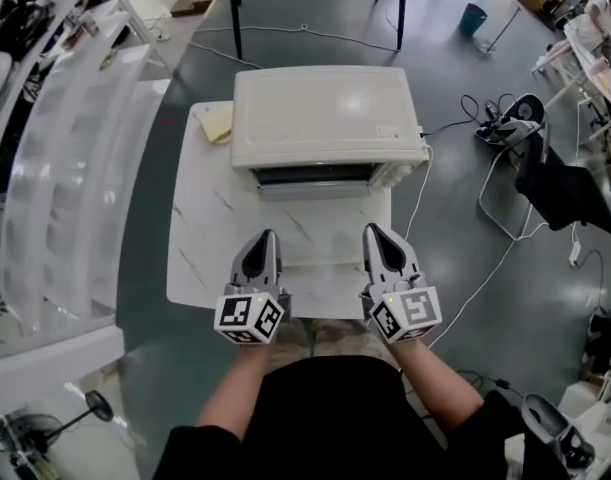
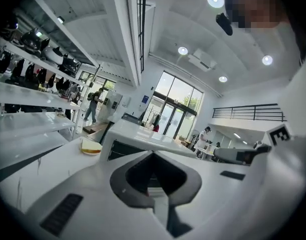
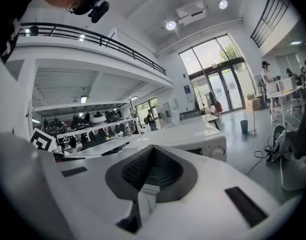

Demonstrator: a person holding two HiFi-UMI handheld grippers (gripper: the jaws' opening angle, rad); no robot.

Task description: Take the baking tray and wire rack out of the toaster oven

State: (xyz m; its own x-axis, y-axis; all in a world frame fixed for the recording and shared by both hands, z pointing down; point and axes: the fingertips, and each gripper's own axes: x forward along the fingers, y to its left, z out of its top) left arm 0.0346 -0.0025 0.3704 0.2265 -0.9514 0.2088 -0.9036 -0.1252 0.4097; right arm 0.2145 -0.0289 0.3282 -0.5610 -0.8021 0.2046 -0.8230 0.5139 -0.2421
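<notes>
Left claw (image 1: 268, 238) and right claw (image 1: 374, 232), both clenched empty, should release before meeting the front of the toaster oven (image 1: 328, 116).

grey floor (image 1: 455, 118), white table (image 1: 200, 258), clear shelving (image 1: 75, 168) at left, tall glass doors (image 2: 175, 111).

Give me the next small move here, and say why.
Probably open the right gripper and ease it toward the front of the toaster oven: both it and the left gripper are shut, empty and short of the oven, whose front looks closed.
</notes>
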